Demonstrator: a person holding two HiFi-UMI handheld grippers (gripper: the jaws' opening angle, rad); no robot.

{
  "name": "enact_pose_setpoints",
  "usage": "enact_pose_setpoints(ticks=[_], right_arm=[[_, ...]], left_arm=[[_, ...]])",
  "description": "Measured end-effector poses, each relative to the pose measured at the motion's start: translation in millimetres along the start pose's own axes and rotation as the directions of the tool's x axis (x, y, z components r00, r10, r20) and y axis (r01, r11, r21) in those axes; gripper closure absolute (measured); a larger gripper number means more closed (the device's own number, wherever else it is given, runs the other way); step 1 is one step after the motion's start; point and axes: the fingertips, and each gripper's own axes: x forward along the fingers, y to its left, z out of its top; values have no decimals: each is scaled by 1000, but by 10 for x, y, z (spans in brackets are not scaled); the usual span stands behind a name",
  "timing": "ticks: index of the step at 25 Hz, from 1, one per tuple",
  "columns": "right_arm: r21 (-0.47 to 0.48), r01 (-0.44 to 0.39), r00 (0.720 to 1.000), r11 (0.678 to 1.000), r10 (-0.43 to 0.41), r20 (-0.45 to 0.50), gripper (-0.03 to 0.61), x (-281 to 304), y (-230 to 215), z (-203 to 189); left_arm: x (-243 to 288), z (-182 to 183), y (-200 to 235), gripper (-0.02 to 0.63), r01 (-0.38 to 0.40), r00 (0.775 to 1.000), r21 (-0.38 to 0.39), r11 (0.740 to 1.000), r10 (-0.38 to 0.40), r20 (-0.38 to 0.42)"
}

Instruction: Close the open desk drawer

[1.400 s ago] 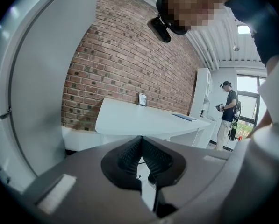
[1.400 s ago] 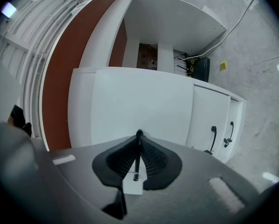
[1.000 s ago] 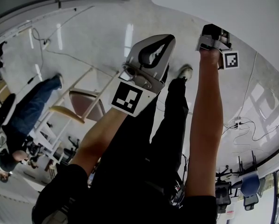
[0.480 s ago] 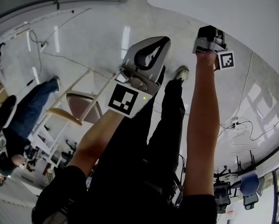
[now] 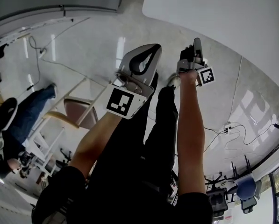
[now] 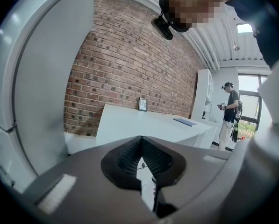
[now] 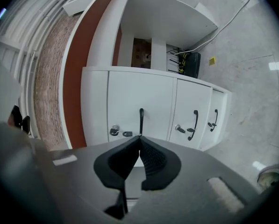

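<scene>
White drawer fronts (image 7: 141, 90), black handles (image 7: 141, 119), red-brown brick wall (image 6: 130, 64), your trousers (image 5: 144, 139) black, pale grey floor (image 5: 88, 41).

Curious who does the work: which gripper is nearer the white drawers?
Right. The right gripper faces the drawers head-on; the left gripper points toward a brick wall instead.

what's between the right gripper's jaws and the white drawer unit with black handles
Nothing. In the right gripper view the right gripper points at the drawer unit across a bare gap; no object stands between them.
</scene>
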Motion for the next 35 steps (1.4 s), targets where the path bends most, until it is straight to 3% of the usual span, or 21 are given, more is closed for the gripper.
enact_pose_setpoints(ticks=[5, 9, 11, 13, 15, 18, 21, 25, 28, 31, 33, 35], right_arm=[[-45, 46, 998, 998, -48, -44, 577, -343, 325, -187], [-114, 43, 992, 993, -56, -111, 577, -573, 796, -283], [-170, 49, 985, 984, -75, -154, 577, -667, 1029, -308], [-284, 48, 974, 958, -108, -199, 577, -731, 1267, -290], [-437, 7, 963, 900, -124, -239, 577, -760, 1591, -257], [-574, -75, 956, 816, -106, -275, 577, -729, 2148, -240], [-719, -125, 945, 683, -139, -296, 577, -674, 2509, -150], [-831, -164, 945, 532, -156, -287, 577, -832, 3023, -142], [-910, -173, 958, 378, -148, -244, 578, -887, 3489, -117], [-961, -165, 973, 222, -125, -195, 577, -928, 3927, -102], [-973, -159, 977, 168, -115, -180, 577, -1007, 4158, -122], [-978, -151, 980, 144, -109, -168, 577, -1084, 4349, -156]], left_arm=[[-117, 342, -69, 595, -16, 999, 12, 1000, 16, 30], [-265, 604, -103, 595, -55, 998, 14, 998, 55, -3], [-321, 772, -123, 595, -78, 997, 9, 997, 78, 0], [-364, 940, -145, 595, -104, 994, 16, 994, 104, 16], [-413, 1097, -181, 595, -124, 992, 26, 992, 123, 37], [-468, 1265, -245, 595, -161, 986, 50, 986, 158, 61], [-408, 1435, -363, 595, -180, 980, 108, 978, 169, 102], [-520, 1567, -569, 595, -152, 986, 123, 981, 142, 89], [-615, 1763, -668, 595, -147, 985, 133, 980, 133, 108], [-673, 2048, -788, 595, -134, 982, 204, 970, 103, 159], [-726, 2136, -875, 595, -117, 985, 226, 967, 83, 152], [-772, 2199, -907, 595, -102, 987, 214, 971, 73, 141]])
